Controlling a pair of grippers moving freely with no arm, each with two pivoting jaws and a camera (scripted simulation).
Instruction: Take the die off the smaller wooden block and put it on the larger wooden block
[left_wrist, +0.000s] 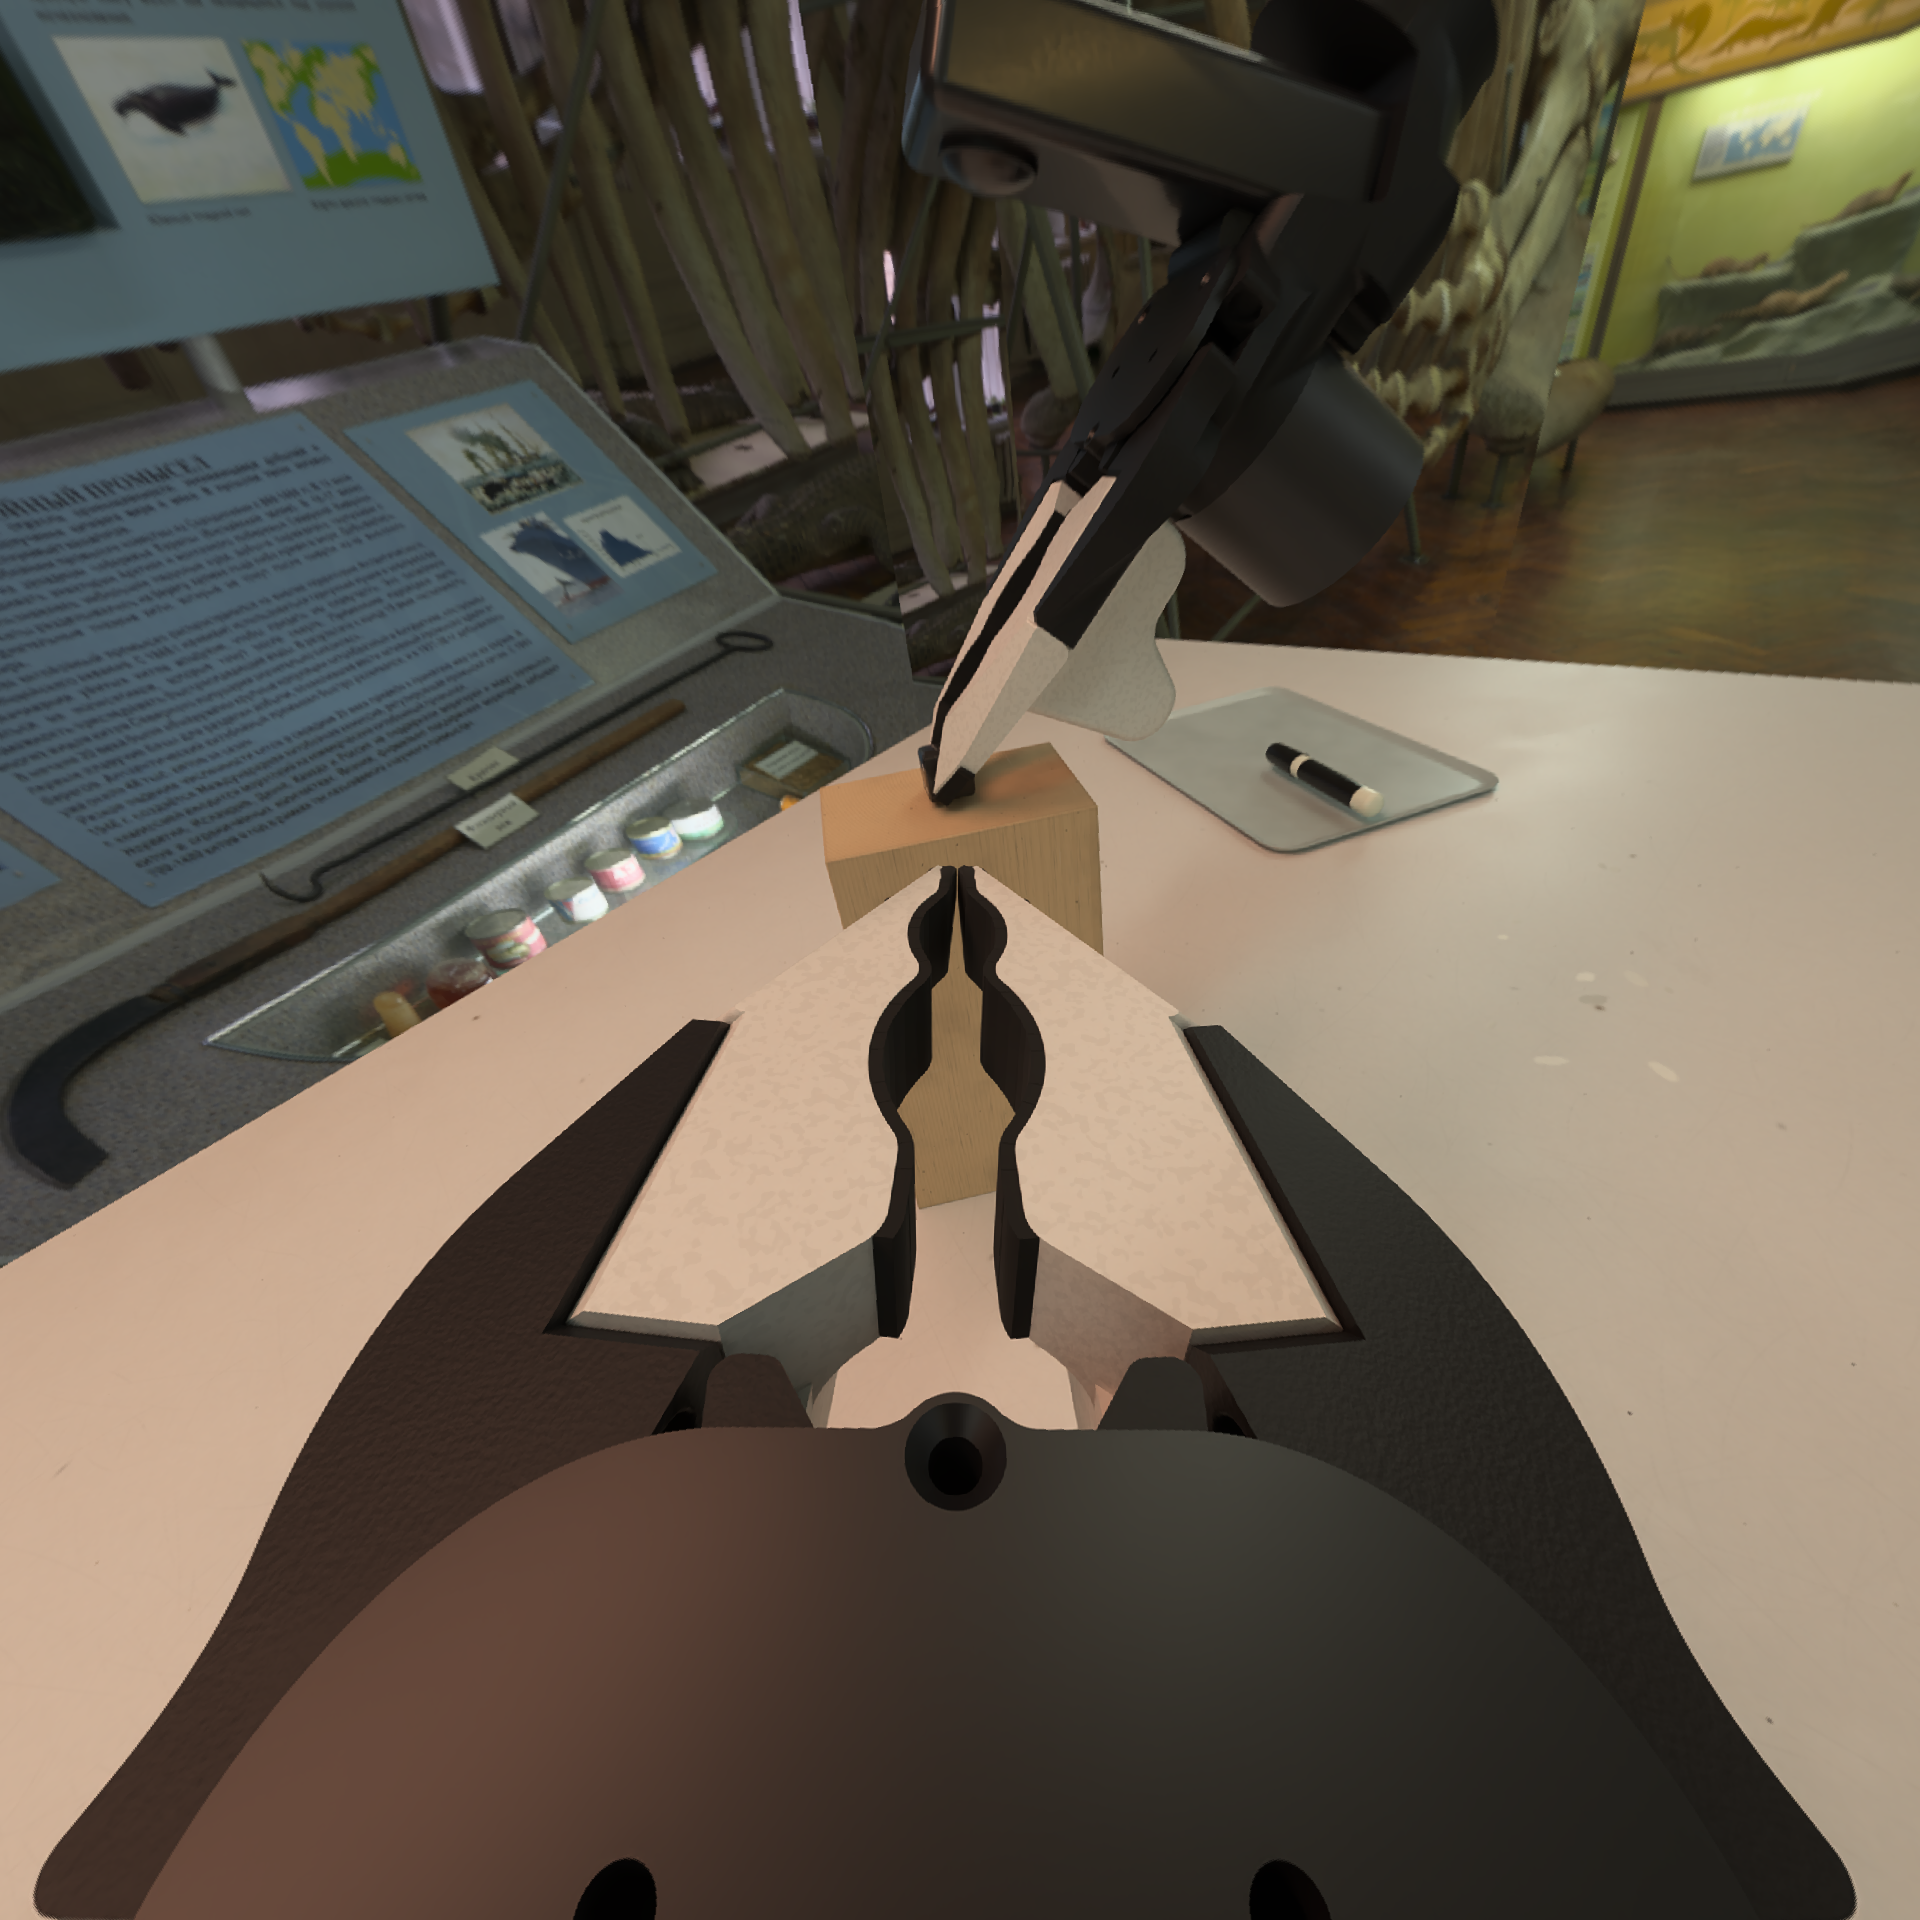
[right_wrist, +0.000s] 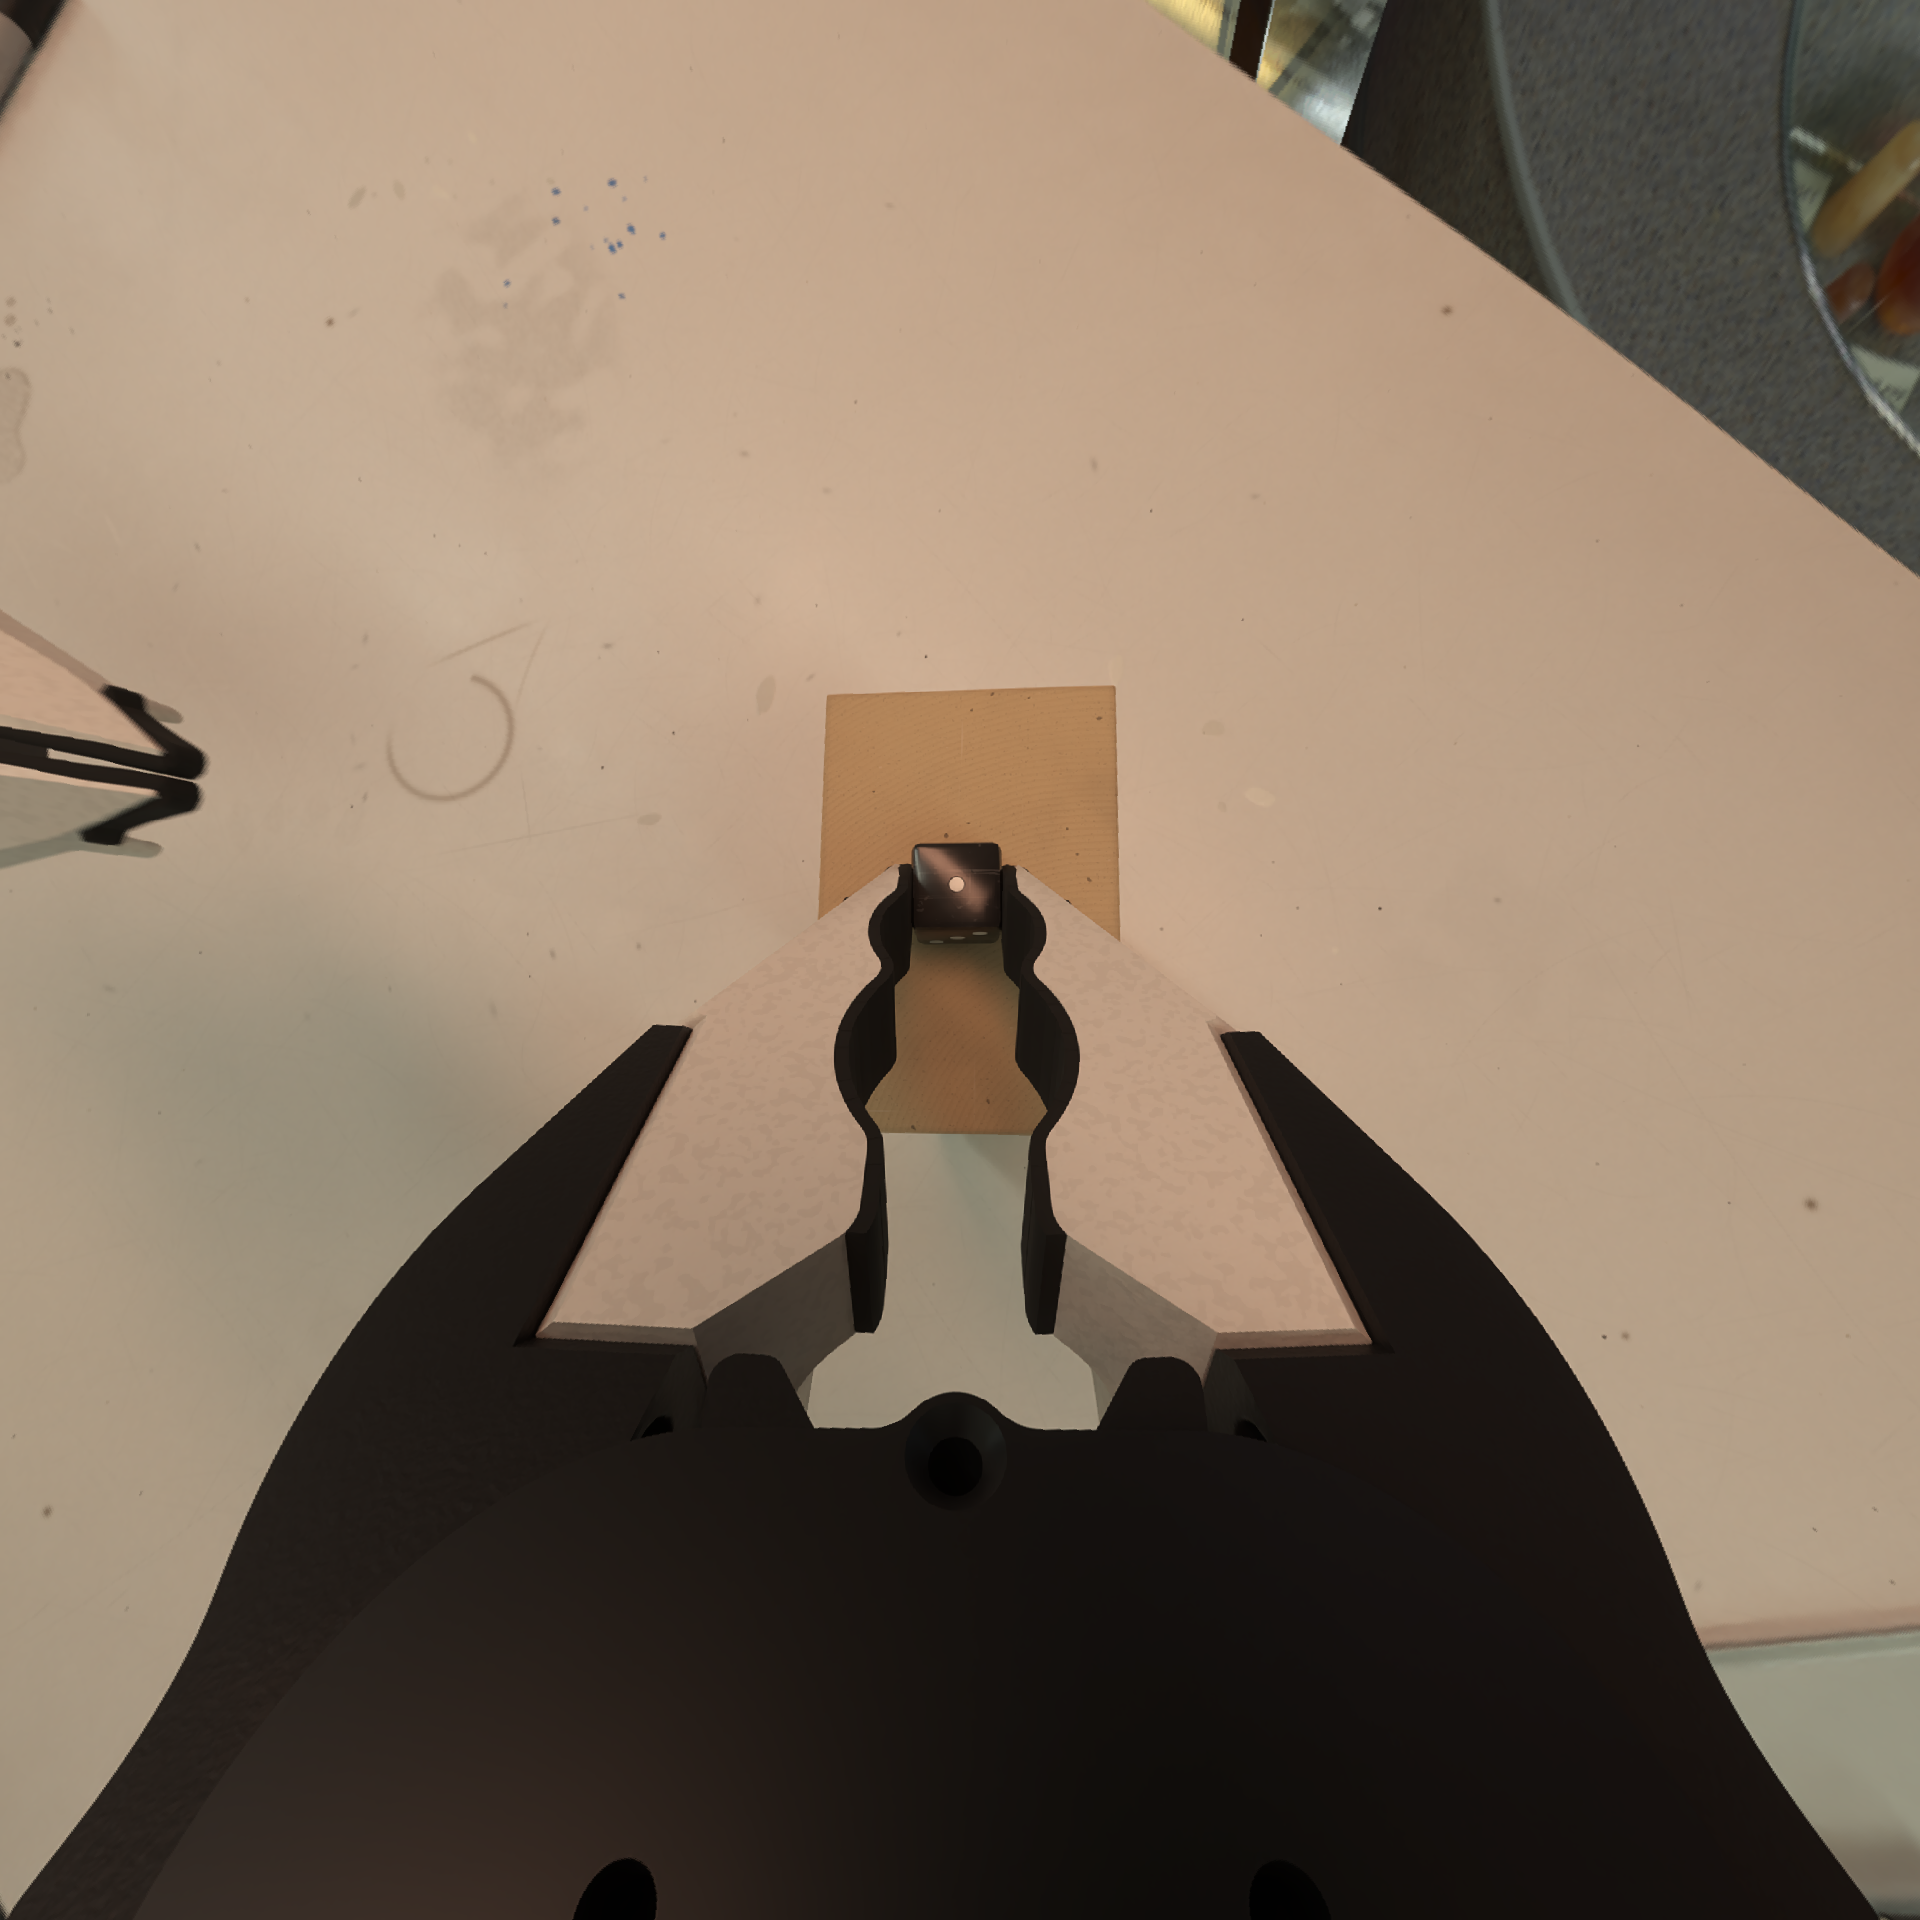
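Die (right_wrist: 957, 885) one-pip face up, right tongs (right_wrist: 956, 883) clamping it on wooden block (right_wrist: 971, 769)

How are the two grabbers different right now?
The right gripper is clamped on the black die, over the wooden block; the left gripper holds nothing. The right points down at the block; the left hangs beside it, shut. Both have pale fingers.

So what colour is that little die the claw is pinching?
Black, with pale dots; the die shows one dot on its top face. The right wrist view shows it best.
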